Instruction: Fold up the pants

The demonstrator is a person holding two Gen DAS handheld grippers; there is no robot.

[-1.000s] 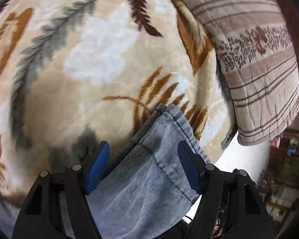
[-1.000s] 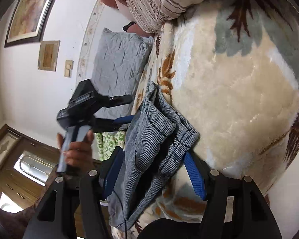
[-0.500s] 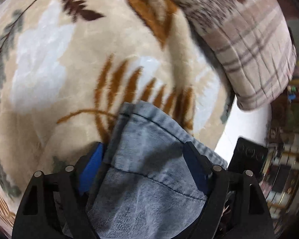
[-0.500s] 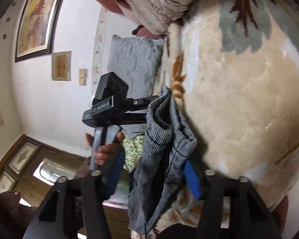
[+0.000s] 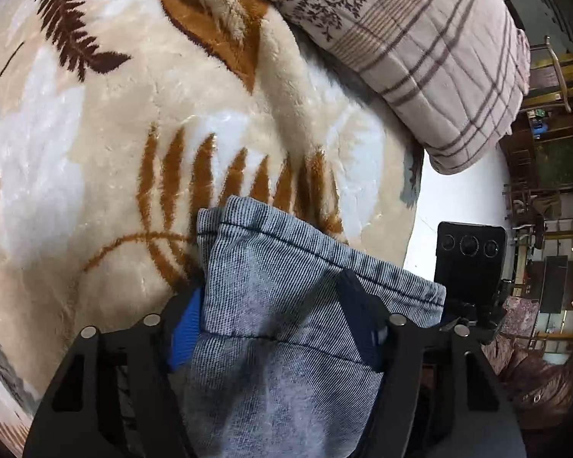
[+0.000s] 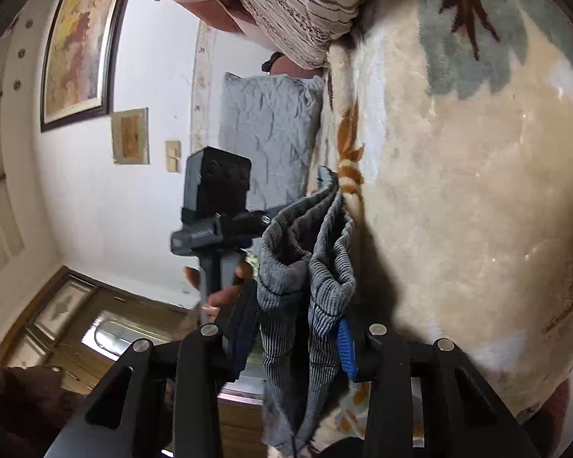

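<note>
My left gripper (image 5: 275, 328) closing, pads against pants (image 5: 286, 305) hem, denim bunched between jaws. My right gripper (image 6: 298, 336) closing on gathered folds of same pants. Pants lifted over fleece blanket (image 5: 114, 133), quilt (image 5: 420, 57) beyond.

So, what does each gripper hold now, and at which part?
Both have the pants between closing jaws: the left gripper near a hemmed leg end, the right gripper on a bunched folded edge.
</note>
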